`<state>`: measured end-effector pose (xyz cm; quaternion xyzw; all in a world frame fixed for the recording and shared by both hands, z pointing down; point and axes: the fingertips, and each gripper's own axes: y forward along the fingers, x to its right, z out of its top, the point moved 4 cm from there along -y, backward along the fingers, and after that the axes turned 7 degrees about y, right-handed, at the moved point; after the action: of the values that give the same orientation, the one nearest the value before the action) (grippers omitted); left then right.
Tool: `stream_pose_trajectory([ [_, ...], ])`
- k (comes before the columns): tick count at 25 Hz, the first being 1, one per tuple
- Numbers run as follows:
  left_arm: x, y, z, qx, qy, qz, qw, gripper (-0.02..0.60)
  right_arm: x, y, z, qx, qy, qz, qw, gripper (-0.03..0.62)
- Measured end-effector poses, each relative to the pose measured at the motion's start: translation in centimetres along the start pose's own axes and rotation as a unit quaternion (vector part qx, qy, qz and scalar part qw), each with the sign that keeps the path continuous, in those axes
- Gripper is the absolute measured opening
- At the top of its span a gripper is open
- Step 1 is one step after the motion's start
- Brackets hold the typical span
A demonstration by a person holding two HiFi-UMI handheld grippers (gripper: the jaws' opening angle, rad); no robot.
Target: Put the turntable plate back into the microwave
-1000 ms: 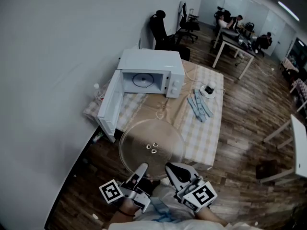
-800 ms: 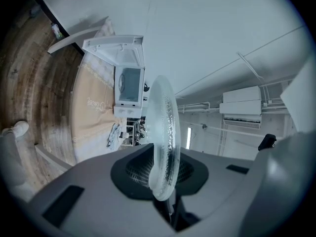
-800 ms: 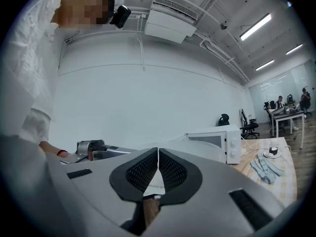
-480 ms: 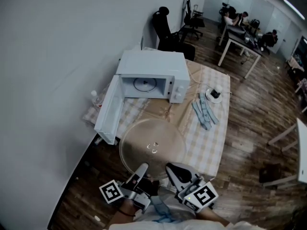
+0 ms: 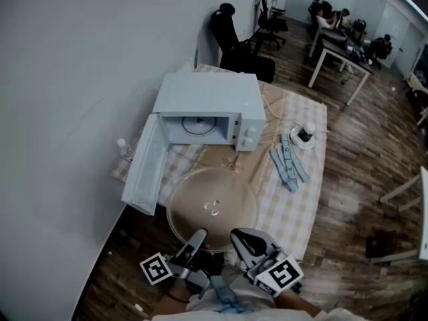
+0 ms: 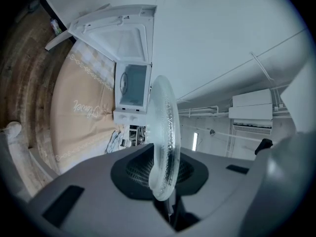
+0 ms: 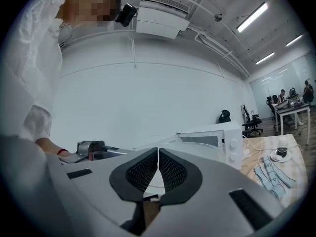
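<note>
The round glass turntable plate (image 5: 211, 209) is held level over the table's near edge, in front of the white microwave (image 5: 212, 112), whose door (image 5: 139, 172) hangs wide open to the left. My left gripper (image 5: 197, 241) is shut on the plate's near rim; in the left gripper view the plate (image 6: 165, 127) stands edge-on between the pads of the left gripper (image 6: 165, 179). My right gripper (image 5: 244, 241) is at the rim beside it. The right gripper view shows the right gripper (image 7: 158, 154) with pads together and the microwave (image 7: 217, 139) ahead; I cannot tell whether it touches the plate.
A checked cloth with a beige runner covers the table (image 5: 294, 202). Folded blue-grey cloth strips (image 5: 289, 166) and a small cup on a saucer (image 5: 305, 136) lie right of the microwave. A bottle (image 5: 124, 149) stands by the wall. Office chairs (image 5: 231, 35) and desks (image 5: 341, 52) are behind.
Both grippers have carried the plate forward towards the table. The microwave and its open door are closer and larger in the head view.
</note>
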<state>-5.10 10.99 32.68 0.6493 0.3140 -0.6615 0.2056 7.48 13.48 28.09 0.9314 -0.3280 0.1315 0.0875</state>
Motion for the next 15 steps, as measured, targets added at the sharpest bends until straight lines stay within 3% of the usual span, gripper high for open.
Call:
stream_pose_trajectory([
  [15,-4.1,5.9,4.1,0.032,0.037,-0.008,0.9988,0.044,7.1,5.9,-1.2,-0.024,-0.034,0.049,0.998,0.034],
])
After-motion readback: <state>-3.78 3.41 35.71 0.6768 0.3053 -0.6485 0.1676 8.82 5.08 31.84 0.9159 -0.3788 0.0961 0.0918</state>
